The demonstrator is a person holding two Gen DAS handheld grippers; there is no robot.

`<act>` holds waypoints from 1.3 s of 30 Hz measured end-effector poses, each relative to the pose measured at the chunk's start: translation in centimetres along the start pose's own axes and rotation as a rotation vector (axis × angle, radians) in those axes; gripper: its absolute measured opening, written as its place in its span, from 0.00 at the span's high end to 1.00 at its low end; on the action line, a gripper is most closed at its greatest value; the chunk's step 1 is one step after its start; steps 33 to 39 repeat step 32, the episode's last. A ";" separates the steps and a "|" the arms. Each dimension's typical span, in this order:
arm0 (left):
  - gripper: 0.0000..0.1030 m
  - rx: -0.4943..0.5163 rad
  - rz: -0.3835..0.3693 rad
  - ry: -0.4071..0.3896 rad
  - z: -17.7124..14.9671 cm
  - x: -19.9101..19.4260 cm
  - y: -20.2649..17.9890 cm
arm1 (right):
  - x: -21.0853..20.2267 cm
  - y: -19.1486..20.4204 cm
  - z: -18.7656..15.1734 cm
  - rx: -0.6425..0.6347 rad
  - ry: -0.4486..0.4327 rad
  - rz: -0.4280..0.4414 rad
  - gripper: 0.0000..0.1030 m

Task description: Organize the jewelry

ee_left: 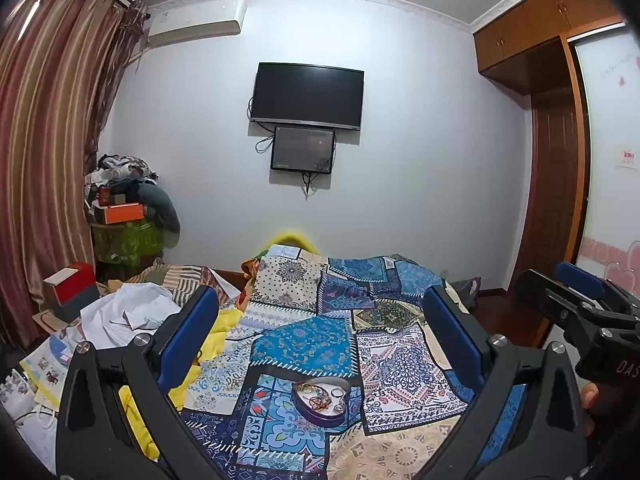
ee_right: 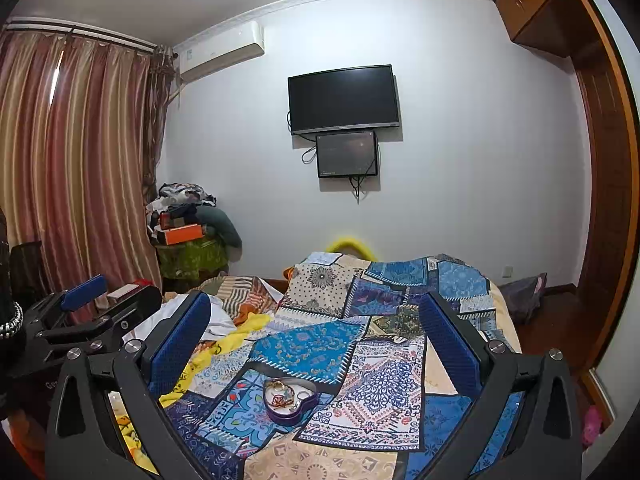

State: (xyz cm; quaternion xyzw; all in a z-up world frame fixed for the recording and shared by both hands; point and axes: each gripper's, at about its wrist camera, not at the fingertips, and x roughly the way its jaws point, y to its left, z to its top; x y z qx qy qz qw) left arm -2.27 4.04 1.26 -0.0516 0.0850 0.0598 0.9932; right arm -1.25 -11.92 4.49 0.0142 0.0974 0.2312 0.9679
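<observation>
A patchwork quilt (ee_left: 308, 344) in blues and creams covers the bed, with yellow cloth (ee_left: 224, 332) bunched along its left edge beside crumpled white paper (ee_left: 132, 312). On the far wall hangs a dark TV (ee_left: 307, 96), a smaller screen (ee_left: 303, 150) just below it with cables dangling. An air conditioner (ee_left: 196, 20) sits high near striped curtains (ee_left: 44, 140). In the corner, clothes and an orange box (ee_left: 122, 212) pile up. Wooden cabinets (ee_left: 536, 24) fill the right, above a brown door (ee_left: 554, 184)
</observation>
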 end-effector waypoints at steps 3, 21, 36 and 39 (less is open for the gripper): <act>0.00 0.004 -0.005 -0.001 0.1 -0.1 0.1 | 0.0 0.0 0.0 -0.001 0.001 -0.002 0.00; 0.00 -0.005 -0.039 0.017 0.2 0.7 0.8 | 0.2 0.1 -0.2 0.004 0.010 -0.010 0.00; 0.00 0.020 -0.045 0.020 0.0 0.8 0.5 | 0.3 0.0 -0.2 0.009 0.019 -0.012 0.00; 0.00 0.020 -0.045 0.020 0.0 0.8 0.5 | 0.3 0.0 -0.2 0.009 0.019 -0.012 0.00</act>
